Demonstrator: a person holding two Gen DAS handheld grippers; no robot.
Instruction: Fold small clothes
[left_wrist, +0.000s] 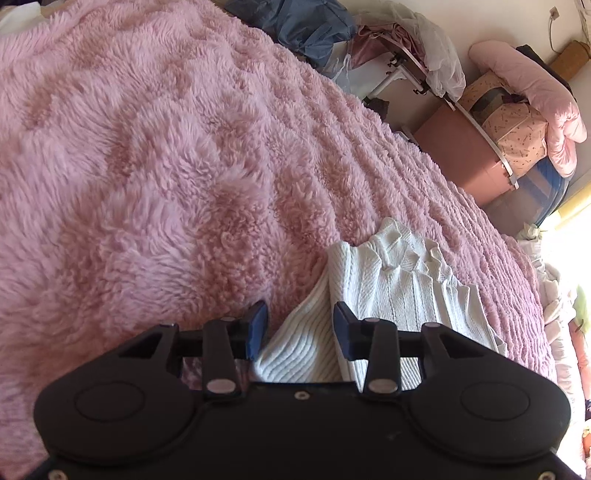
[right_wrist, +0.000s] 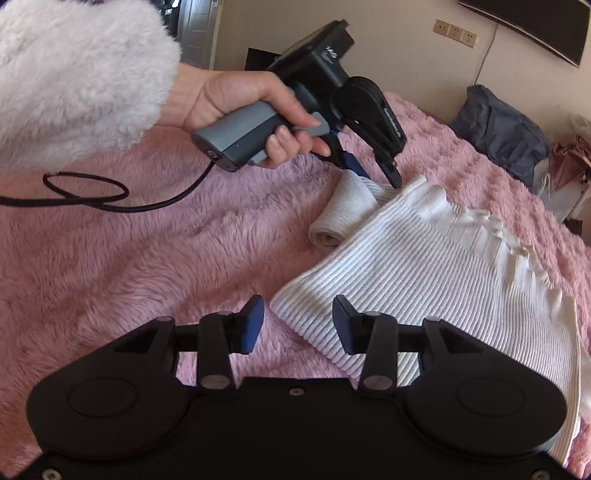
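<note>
A white ribbed knit top (right_wrist: 436, 266) with a ruffled edge lies on the pink fluffy blanket (right_wrist: 147, 258). Its sleeve (right_wrist: 336, 214) is doubled over at the far left corner. In the right wrist view a hand holds my left gripper (right_wrist: 375, 175) above that sleeve, tips down at the cloth. In the left wrist view the left gripper (left_wrist: 300, 326) is open, and ribbed cloth (left_wrist: 306, 350) lies in the gap without being pinched. My right gripper (right_wrist: 298, 323) is open over the near corner of the top, nothing pressed between its pads.
A black cable (right_wrist: 110, 199) loops over the blanket at the left. A blue-grey bag (right_wrist: 498, 129) sits at the bed's far edge. Beside the bed stand a brown box (left_wrist: 461, 155), a folding rack (left_wrist: 406, 74) and piled pink bedding (left_wrist: 535, 99).
</note>
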